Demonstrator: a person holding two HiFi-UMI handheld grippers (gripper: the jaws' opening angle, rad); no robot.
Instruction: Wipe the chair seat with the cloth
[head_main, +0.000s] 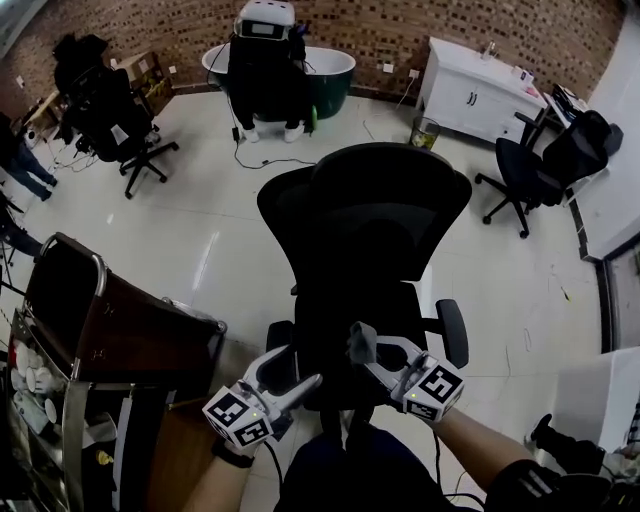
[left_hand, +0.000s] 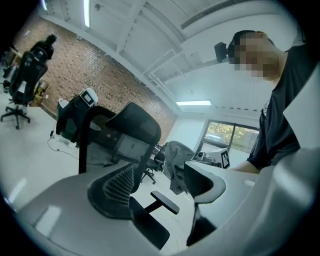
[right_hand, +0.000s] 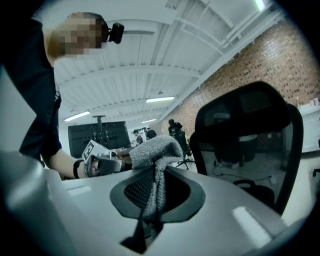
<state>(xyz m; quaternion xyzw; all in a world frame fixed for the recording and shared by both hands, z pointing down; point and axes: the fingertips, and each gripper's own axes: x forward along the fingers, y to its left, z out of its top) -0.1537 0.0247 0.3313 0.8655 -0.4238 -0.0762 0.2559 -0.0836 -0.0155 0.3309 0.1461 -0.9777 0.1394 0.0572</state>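
We're leaning over the black office chair (head_main: 365, 215) from the front, with both grippers hanging low over the near edge of its seat (head_main: 345, 315). The right gripper (head_main: 372, 352) is pinching the grey cloth (head_main: 360, 342). In the right gripper view its jaws are squeezing together on it, and the cloth is bunching up above the pads and trailing down between them. So the cloth is hovering over the near right part of the seat, and we honestly can't tell if it's touching the surface. The left gripper (head_main: 295, 372) is hanging just beside the right one with its jaws spread wide and gripping nothing. Its own view is just looking past them at the chair's armrest (left_hand: 164, 201) and the dangling cloth. A brown-panelled cart (head_main: 120, 330) is sitting close on our left, and another office chair (head_main: 545, 165) is standing well off to the right.
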